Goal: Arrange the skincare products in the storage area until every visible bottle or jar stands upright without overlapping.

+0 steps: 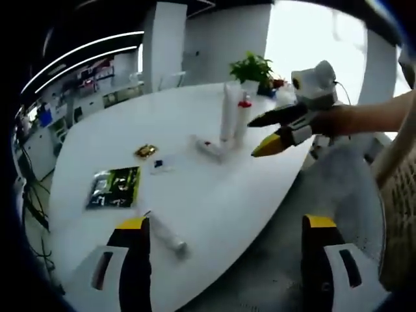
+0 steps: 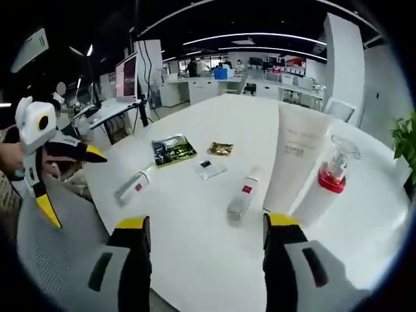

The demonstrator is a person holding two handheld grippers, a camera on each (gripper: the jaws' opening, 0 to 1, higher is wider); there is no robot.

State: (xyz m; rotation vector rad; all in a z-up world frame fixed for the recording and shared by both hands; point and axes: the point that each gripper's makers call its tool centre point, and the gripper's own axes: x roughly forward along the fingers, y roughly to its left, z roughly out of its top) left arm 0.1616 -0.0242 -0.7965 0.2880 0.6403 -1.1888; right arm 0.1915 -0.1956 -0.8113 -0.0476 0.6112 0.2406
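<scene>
Two claws, left (image 1: 224,244) and right (image 2: 205,244), hover released above the white tabletop (image 2: 195,260). Nearest, two small bottles (image 2: 242,198) (image 2: 132,185) lie flat; beyond, a tall tube (image 2: 296,159) and red-collared pump bottle (image 2: 328,182) stand upright, just beside each other.

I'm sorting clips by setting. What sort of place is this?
Probably an open-plan office: a large white table with desks and monitors behind it, strip ceiling lights, and a potted plant.
</scene>
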